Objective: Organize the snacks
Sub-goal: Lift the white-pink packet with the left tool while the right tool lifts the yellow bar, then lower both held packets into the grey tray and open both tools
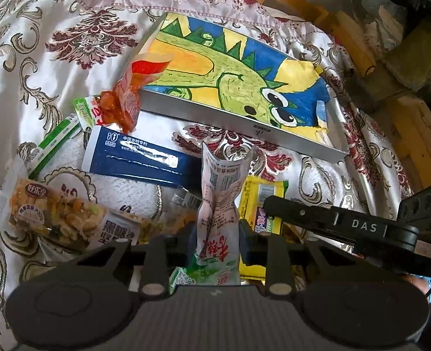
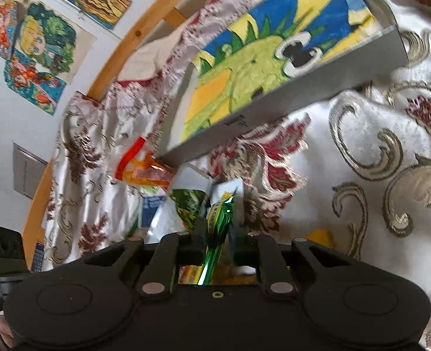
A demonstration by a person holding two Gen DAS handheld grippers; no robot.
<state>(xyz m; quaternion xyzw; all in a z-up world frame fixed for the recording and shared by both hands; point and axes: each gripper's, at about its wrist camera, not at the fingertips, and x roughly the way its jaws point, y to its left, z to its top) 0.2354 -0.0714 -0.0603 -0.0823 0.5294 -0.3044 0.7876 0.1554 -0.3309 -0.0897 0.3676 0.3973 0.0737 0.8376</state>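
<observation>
My left gripper [image 1: 217,234] is shut on a white and pink snack packet [image 1: 220,199] that stands up between its fingers. Around it on the cloth lie a blue packet [image 1: 133,158], a nut snack bag [image 1: 60,216], a yellow packet [image 1: 259,201], a green and white packet [image 1: 54,146] and an orange wrapper [image 1: 127,99]. A shallow grey tray [image 1: 215,117] lined with a dinosaur drawing lies beyond them. My right gripper [image 2: 217,234] is shut on a shiny green snack packet [image 2: 218,225]; the tray [image 2: 274,108] is ahead of it.
A patterned white and red tablecloth [image 1: 54,44] covers the table. The right gripper's black body [image 1: 347,225] shows at the right of the left wrist view. A wooden table rim [image 2: 113,67] and a wall with children's drawings [image 2: 40,44] lie beyond.
</observation>
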